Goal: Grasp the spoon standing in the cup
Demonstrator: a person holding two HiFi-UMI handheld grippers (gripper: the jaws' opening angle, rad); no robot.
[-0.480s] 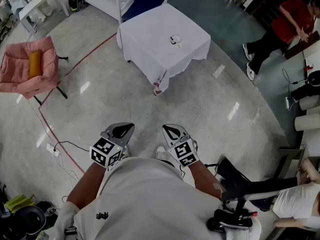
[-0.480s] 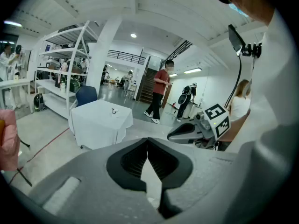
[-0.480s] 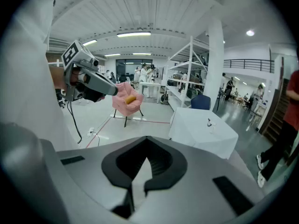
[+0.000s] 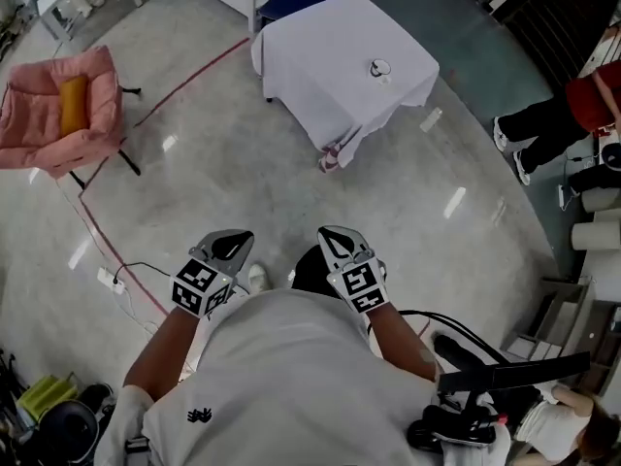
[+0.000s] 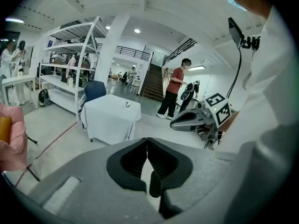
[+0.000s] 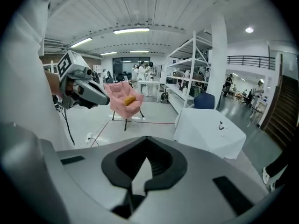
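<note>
A small cup (image 4: 379,68) stands on a table draped in white cloth (image 4: 330,61), far ahead across the floor. It is too small for me to make out the spoon in it. The cup also shows in the left gripper view (image 5: 127,104) and in the right gripper view (image 6: 220,125). My left gripper (image 4: 229,245) and right gripper (image 4: 336,240) are held side by side close to the person's chest, far from the table. Both are shut with nothing in them, as the closed left jaws (image 5: 147,143) and right jaws (image 6: 146,156) show.
A pink chair with an orange cushion (image 4: 60,110) stands to the left, with a red floor line (image 4: 107,246) and a power strip with cable (image 4: 109,280) near it. White shelving (image 5: 70,69) stands behind the table. People (image 4: 563,115) and equipment are at the right.
The table and cup have shifted right in the head view as the person moves and turns. Both grippers stay shut in front of the body.
</note>
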